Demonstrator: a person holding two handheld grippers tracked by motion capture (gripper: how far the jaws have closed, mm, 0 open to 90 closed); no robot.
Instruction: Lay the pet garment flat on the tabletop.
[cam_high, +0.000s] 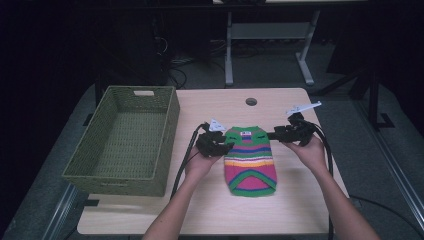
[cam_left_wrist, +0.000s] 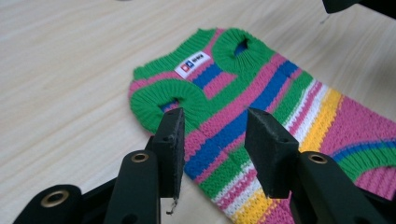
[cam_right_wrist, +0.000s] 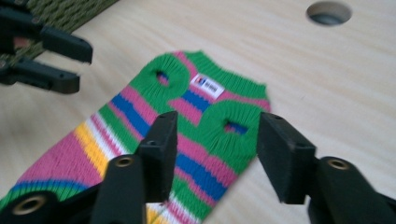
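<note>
A small knitted sweater (cam_high: 250, 160) with green, pink, blue, yellow and white stripes lies flat on the wooden table (cam_high: 280, 210), its neck end pointing away from me. My left gripper (cam_high: 228, 146) sits at the sweater's upper left edge. In the left gripper view the sweater (cam_left_wrist: 261, 93) lies under the jaws of that gripper (cam_left_wrist: 215, 119), which stand apart without pressing on it. My right gripper (cam_high: 273, 135) is at the upper right edge. Its jaws (cam_right_wrist: 217, 120) also stand apart over the sweater (cam_right_wrist: 187, 116), near an arm hole. Both grippers are open.
A green woven basket (cam_high: 115, 177) stands on the left part of the table, close to my left gripper. A round cable hole (cam_high: 251, 101) lies in the table beyond the sweater. The table's right edge is near my right hand.
</note>
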